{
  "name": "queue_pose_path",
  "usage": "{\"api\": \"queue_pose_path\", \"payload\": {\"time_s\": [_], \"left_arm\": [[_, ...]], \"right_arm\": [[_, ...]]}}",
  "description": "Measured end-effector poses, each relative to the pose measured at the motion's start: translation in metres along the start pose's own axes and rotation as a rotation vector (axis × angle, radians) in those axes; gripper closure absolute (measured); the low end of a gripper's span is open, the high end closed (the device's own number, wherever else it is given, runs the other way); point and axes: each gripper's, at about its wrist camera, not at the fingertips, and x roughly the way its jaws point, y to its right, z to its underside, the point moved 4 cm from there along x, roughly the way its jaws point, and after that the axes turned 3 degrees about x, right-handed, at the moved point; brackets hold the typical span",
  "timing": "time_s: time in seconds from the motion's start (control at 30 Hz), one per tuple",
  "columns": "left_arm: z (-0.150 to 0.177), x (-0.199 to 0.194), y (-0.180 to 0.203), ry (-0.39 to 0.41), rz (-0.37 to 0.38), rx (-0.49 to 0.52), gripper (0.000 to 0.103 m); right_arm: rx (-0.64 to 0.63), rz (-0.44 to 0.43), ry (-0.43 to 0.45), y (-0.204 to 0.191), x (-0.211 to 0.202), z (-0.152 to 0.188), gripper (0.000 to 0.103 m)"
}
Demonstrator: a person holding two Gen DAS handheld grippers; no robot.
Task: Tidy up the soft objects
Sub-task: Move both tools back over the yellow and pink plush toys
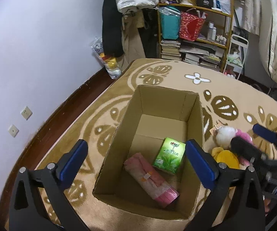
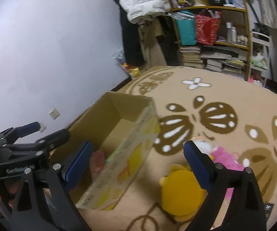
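Open brown cardboard box [image 1: 157, 104] on patterned beige rug [image 1: 225, 80]: holds pink wrapped soft pack [image 1: 151, 179] and, at its 1 o'clock, green tissue packet [image 1: 169, 155].
Left gripper [image 1: 136, 161]: jaws wide, empty, above the box.
Right gripper [image 2: 136, 165]: jaws wide, empty.
Yellow plush toy [image 2: 180, 190], pink plush toy [image 2: 225, 158]: on the rug at the box's 3 o'clock.

pink pack [image 1: 151, 179], green tissue pack [image 1: 169, 155] flat in open cardboard box [image 1: 119, 134]; plush toys [image 2: 182, 190] beside it

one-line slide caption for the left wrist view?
Open left gripper above a cardboard box holding a pink pack and green tissue pack; plush toys wait on the rug.
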Motion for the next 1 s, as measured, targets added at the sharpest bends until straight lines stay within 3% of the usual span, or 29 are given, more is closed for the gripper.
{"api": "queue_pose_path", "payload": {"time_s": [0.5,1.0], "left_arm": [[-0.002,0.003,0.042,0.022,0.075,0.081,0.001],[0.001,0.007,0.103,0.003,0.171,0.204,0.001]], "right_arm": [[0.147,0.141,-0.047,0.065,-0.016,0.011,0.002],[0.272,0.174,-0.031,0.113,-0.019,0.011,0.002]]}}
